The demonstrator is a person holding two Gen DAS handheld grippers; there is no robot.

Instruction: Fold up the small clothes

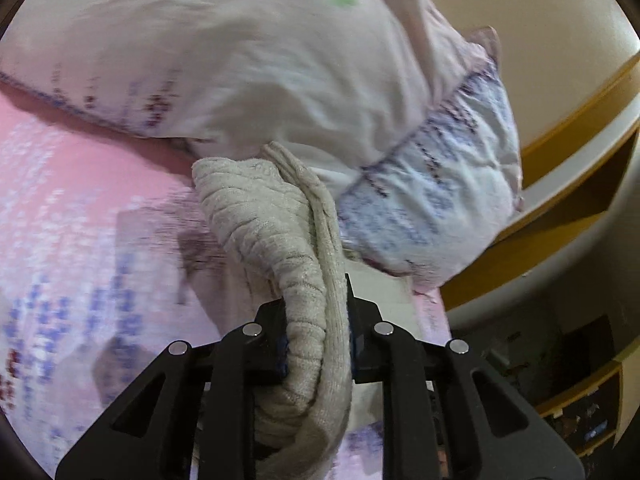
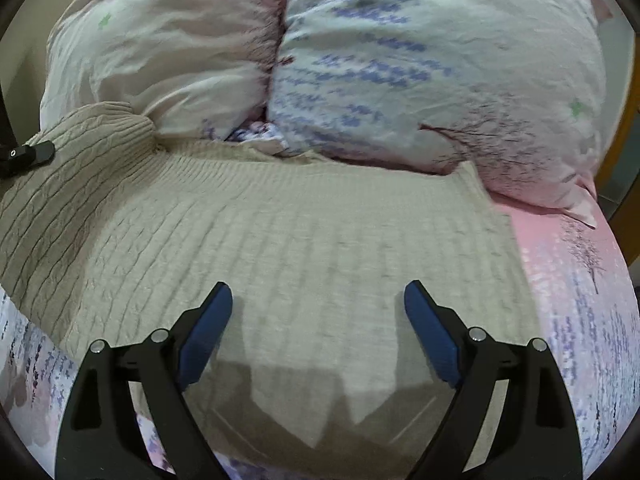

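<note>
A beige cable-knit sweater (image 2: pixel 304 248) lies spread on the pink patterned bed sheet (image 2: pixel 580 280), in front of the pillows. My right gripper (image 2: pixel 318 300) is open and empty, hovering just above the sweater's middle, its blue pads (image 2: pixel 430 332) apart. My left gripper (image 1: pixel 316 320) is shut on a bunched part of the sweater (image 1: pixel 280 240), which is lifted off the sheet (image 1: pixel 80 200). The left gripper's tip also shows in the right wrist view (image 2: pixel 28 154), at the sweater's raised left part.
Two large pillows (image 2: pixel 420 72) with purple and pink print lie behind the sweater. In the left wrist view a pillow (image 1: pixel 260 60) lies just beyond the held cloth. A wooden bed frame and shelves (image 1: pixel 580 160) stand to the right.
</note>
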